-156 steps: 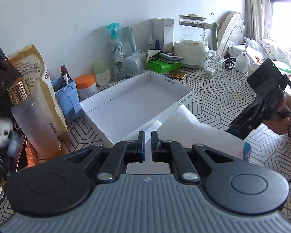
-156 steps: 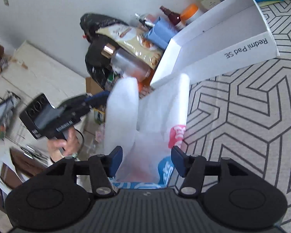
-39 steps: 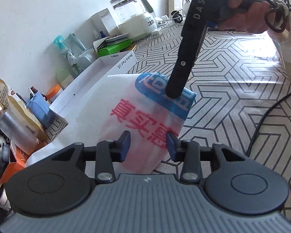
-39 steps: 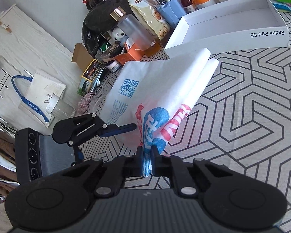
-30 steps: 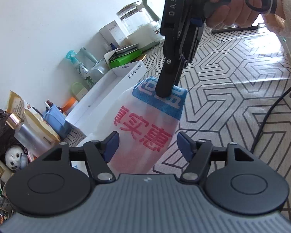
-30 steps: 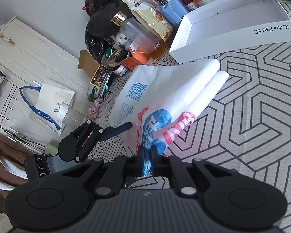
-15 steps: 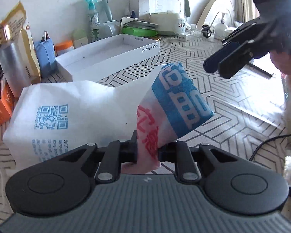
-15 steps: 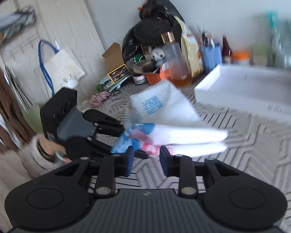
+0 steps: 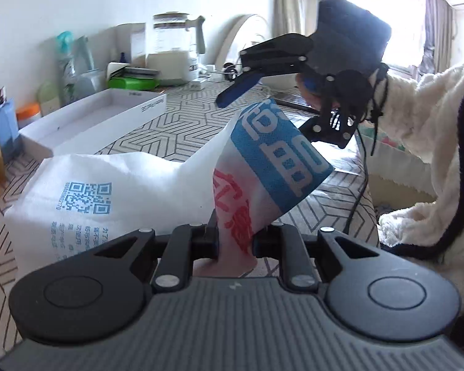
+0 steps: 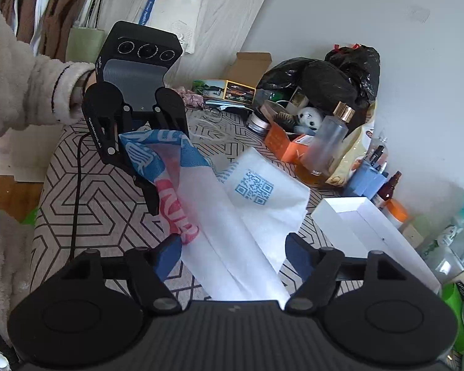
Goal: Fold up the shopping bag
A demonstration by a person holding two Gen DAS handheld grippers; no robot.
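While the shopping bag (image 9: 133,185) is only partly folded, its printed end is lifted beside the white box (image 9: 86,117).
Left gripper (image 9: 235,242) clamps that end; right gripper (image 10: 232,252) jaws are opening, astride the bag's white part without pressing it; flattening remains.

Right gripper (image 10: 233,255) jaws opening, wide apart; white bag (image 10: 232,216) lies between them, pads not pressing it. Left gripper (image 10: 145,167) pinches the bag's blue-red printed end above the patterned table (image 10: 102,213).
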